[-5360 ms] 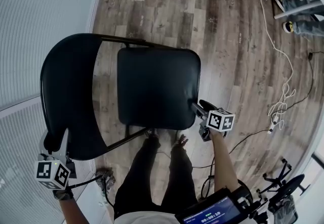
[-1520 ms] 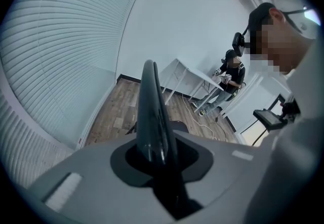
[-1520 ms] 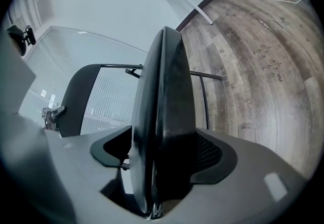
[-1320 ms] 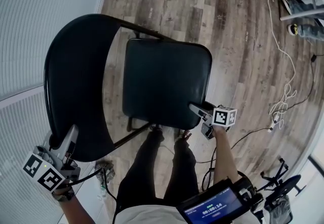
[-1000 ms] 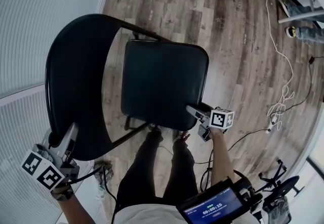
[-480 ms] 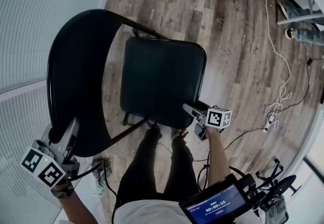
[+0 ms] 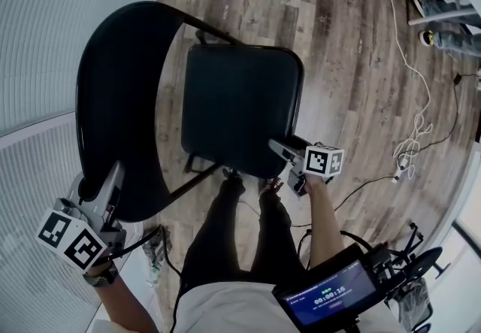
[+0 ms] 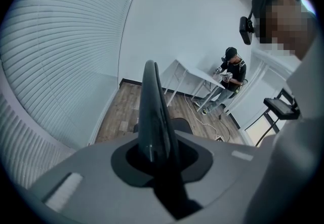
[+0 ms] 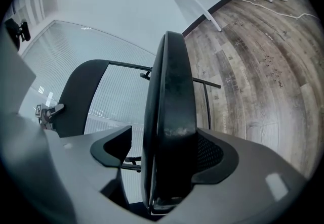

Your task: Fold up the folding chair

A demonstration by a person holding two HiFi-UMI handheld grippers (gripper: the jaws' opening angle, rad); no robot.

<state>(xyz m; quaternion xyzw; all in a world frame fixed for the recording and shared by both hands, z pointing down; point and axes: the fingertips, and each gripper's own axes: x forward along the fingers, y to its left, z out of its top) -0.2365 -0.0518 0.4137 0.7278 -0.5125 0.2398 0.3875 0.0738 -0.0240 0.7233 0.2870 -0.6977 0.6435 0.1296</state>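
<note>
Fingers are gripping the folding chair, standing open on the wooden floor: our left gripper is pinching the backrest rim, our right gripper clamping the padded seat corner; we are judging it stiff, weighty.

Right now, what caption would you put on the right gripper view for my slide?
Right gripper grips the folding chair's seat edge-on, with the backrest and wood floor behind.
</note>
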